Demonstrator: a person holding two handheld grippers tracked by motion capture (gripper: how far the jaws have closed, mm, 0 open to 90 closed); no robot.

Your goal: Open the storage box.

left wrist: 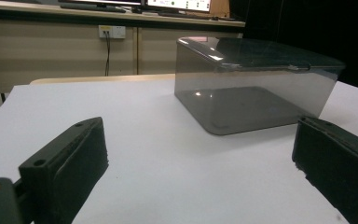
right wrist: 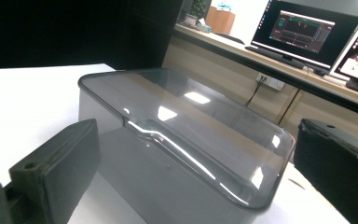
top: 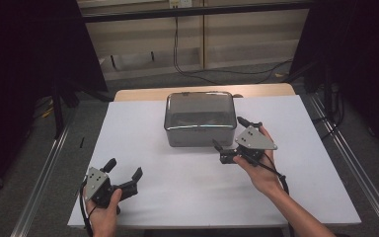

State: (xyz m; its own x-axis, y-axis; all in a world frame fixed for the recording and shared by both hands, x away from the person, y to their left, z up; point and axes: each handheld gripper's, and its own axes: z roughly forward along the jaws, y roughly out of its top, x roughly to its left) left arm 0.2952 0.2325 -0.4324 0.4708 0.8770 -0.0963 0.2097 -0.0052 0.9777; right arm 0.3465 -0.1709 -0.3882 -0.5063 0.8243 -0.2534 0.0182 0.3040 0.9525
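A smoky transparent plastic box [top: 200, 118] with its lid on stands at the middle back of the white table [top: 143, 128]. My right gripper [top: 229, 133] is open just off the box's right front corner, jaws wide apart and facing it; its own view looks down over the box's lid [right wrist: 186, 126] from close by. My left gripper [top: 124, 169] rests open near the table's front left, well away from the box [left wrist: 256, 84], with nothing between its jaws.
The white table top ends at a wooden strip [top: 143, 93] at the back. Metal rails [top: 44, 173] run along both sides on the floor. Behind are a cabinet wall with a socket and cable [left wrist: 108, 42], and monitors [right wrist: 307, 30] on a desk.
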